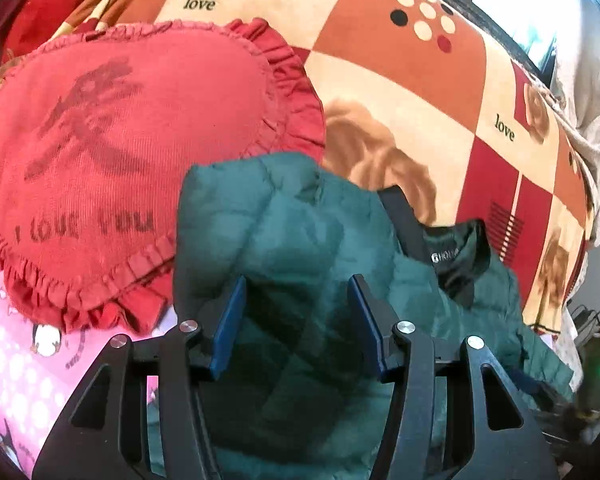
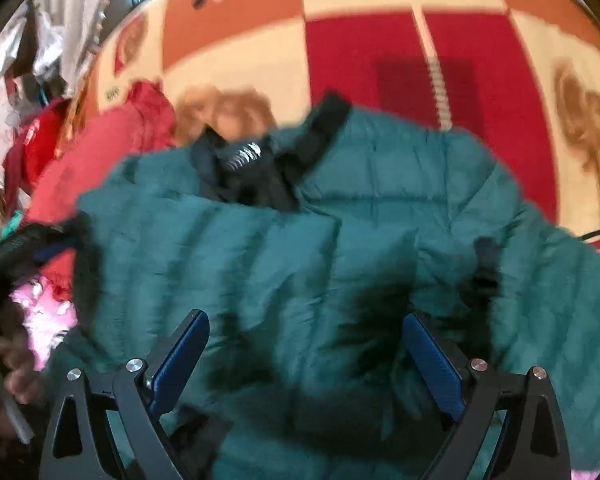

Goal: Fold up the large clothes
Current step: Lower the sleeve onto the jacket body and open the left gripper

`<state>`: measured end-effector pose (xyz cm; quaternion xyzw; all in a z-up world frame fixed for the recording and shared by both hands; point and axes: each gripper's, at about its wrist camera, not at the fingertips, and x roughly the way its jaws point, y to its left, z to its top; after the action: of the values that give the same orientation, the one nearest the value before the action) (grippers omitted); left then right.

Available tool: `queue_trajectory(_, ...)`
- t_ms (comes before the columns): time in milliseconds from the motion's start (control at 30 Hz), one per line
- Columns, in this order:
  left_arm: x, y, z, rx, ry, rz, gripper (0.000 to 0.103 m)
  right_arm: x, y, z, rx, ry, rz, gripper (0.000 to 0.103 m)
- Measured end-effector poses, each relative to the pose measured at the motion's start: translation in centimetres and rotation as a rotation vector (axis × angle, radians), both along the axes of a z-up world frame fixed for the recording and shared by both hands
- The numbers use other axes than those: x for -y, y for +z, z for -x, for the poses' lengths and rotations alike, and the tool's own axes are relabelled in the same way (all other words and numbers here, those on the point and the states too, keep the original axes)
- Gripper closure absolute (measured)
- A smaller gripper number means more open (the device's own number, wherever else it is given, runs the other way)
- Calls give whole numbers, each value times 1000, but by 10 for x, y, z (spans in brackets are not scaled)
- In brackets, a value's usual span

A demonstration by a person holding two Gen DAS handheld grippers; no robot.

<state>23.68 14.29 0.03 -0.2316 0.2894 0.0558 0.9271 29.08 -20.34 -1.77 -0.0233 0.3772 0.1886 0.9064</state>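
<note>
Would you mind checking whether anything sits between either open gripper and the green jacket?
Nothing visible does: the left gripper and right gripper both hang open directly over the green jacket. The heart pillow lies beside it.

The right wrist view is motion-blurred throughout. The green jacket [image 2: 300,248] runs off the bottom edge. Its collar label [image 1: 446,258] lettering is too small to read.
</note>
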Motion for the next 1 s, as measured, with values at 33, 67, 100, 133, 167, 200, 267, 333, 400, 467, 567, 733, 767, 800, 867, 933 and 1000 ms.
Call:
queue_trajectory(33,0,-6,-6,-18,-3,11,51,5,-11,-11,-30,-25,19,7)
queue_trajectory(67,2,-11,-14,-42,-8,26,51,9,-18,-19,-52,-55,29,7)
queue_trajectory(100,3,-21,-24,-80,-22,46,51,18,-26,-27,-64,-101,31,6)
queue_trajectory(133,5,-28,-34,-110,-38,55,51,27,-32,-36,-78,-129,-10,6)
queue_trajectory(167,7,-35,-39,-133,-41,48,51,28,-33,-38,-83,-130,-23,7)
queue_trajectory(200,8,-40,-43,-147,-37,32,51,28,-33,-40,-72,-135,-10,7)
queue_trajectory(267,11,-40,-46,-157,-33,10,51,22,-37,-42,-45,-125,39,6)
queue_trajectory(333,11,-38,-42,-151,-32,9,51,20,-40,-42,-51,-118,37,3)
queue_trajectory(400,9,-31,-35,-140,-24,16,51,19,-35,-38,-49,-116,44,4)
queue_trajectory(467,9,-16,-21,-101,-18,12,51,20,-23,-26,-22,-133,34,5)
queue_trajectory(567,17,5,1,-41,-16,10,51,15,3,-2,14,-134,-28,4)
queue_trajectory(733,38,-29,-8,-238,-55,-27,51,-23,2,17,-41,-71,46,4)
queue_trajectory(767,39,-38,-14,-276,-54,-35,51,-26,-5,13,-60,-64,81,3)
queue_trajectory(800,39,-44,-18,-287,-64,-46,50,-32,-23,6,-109,-54,132,1)
queue_trajectory(867,40,-43,-20,-282,-65,-62,49,-28,-38,-3,-143,-55,89,0)
queue_trajectory(933,41,-40,-18,-282,-50,-56,49,-24,-36,-5,-163,-54,60,0)
queue_trajectory(1000,41,-33,-16,-266,-26,-30,49,-17,-24,2,-129,-71,63,1)
